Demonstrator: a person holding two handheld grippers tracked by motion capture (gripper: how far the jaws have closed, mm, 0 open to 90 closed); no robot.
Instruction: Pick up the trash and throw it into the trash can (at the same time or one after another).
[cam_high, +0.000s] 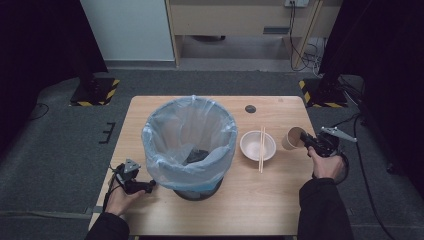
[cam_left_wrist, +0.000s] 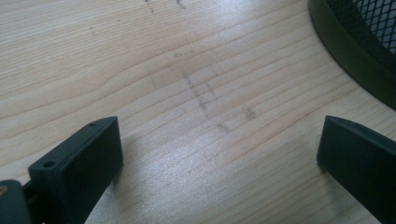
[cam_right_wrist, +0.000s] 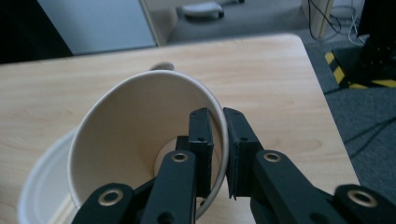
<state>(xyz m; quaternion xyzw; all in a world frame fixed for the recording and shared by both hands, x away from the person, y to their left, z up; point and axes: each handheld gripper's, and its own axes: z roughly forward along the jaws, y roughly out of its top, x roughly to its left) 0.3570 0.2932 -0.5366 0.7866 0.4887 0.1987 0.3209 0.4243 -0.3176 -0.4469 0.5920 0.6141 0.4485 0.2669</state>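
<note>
Cup pinched by its rim at the right edge of the counter, bin well off to the left.

High view: one paper cup (cam_high: 293, 138) is held tipped by the right gripper (cam_high: 306, 141), mouth turned toward the bowl (cam_high: 257, 145), so its long axis lies near level; one bin (cam_high: 189, 146) with a blue liner stands mid-counter (cam_high: 260, 195), and one pair of chopsticks (cam_high: 261, 149) is laid across the single bowl. The left gripper (cam_high: 150, 185) is rested just beside the bin's base (the right hand is plainly the nearer to the cup). Left gripper view: the jaws are seen spread wide over bare wood, nothing between them, the bin's dark rim (cam_left_wrist: 355, 51) at upper right. Right gripper view: the jaws are pressed on the cup's wall (cam_right_wrist: 140, 135), one inside and one outside; the bowl (cam_right_wrist: 42, 186) is glimpsed below.
</note>
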